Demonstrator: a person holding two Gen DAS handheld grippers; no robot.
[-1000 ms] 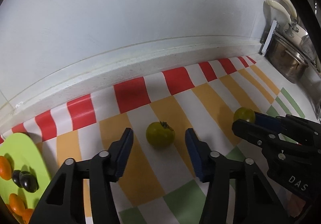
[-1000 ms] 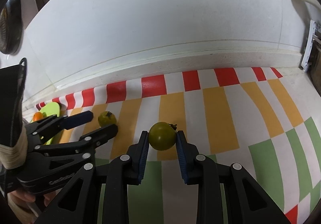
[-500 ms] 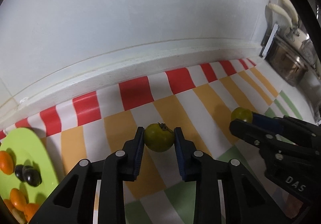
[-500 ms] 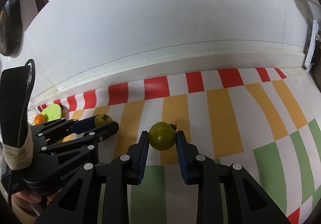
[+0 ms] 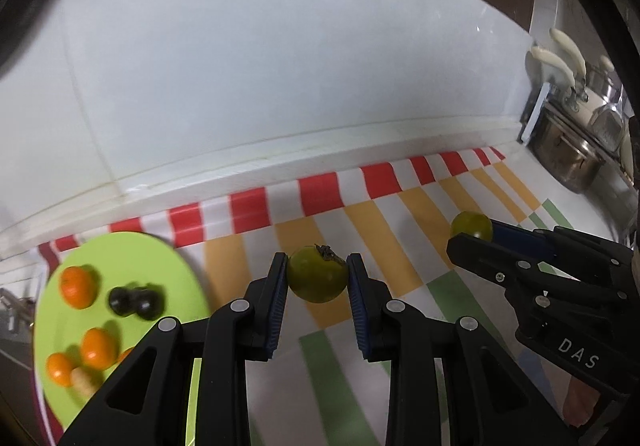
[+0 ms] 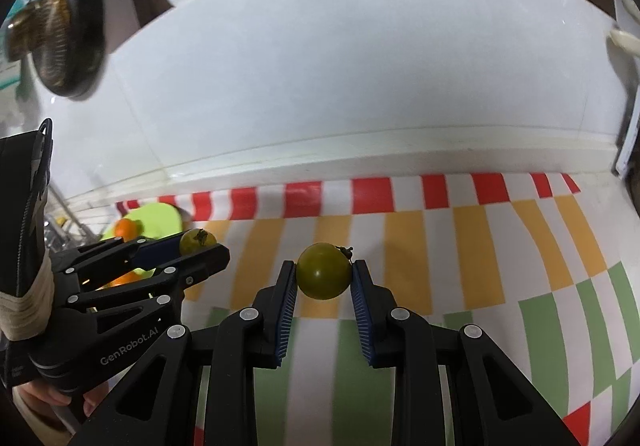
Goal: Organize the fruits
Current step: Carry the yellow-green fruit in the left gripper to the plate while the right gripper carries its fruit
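Observation:
My left gripper (image 5: 318,274) is shut on a green tomato (image 5: 317,273), lifted off the striped cloth (image 5: 384,242). My right gripper (image 6: 324,272) is shut on a second green tomato (image 6: 323,271), also raised above the cloth. Each gripper shows in the other's view: the right one (image 5: 476,232) at the right with its tomato (image 5: 471,225), the left one (image 6: 200,246) at the left with its tomato (image 6: 197,240). A lime-green plate (image 5: 132,258) lies at the left with several orange fruits (image 5: 77,286) and dark fruits (image 5: 136,300).
A white wall and ledge (image 5: 280,158) run along the back of the counter. Steel pots (image 5: 572,162) with cream handles stand at the far right. A hand (image 6: 52,398) holds the left gripper's grip. A dark round object (image 6: 60,30) hangs upper left.
The left jaws closed around the green tomato, then lifted it off the cloth. The right gripper rose with its tomato. More of the green plate came into the left wrist view.

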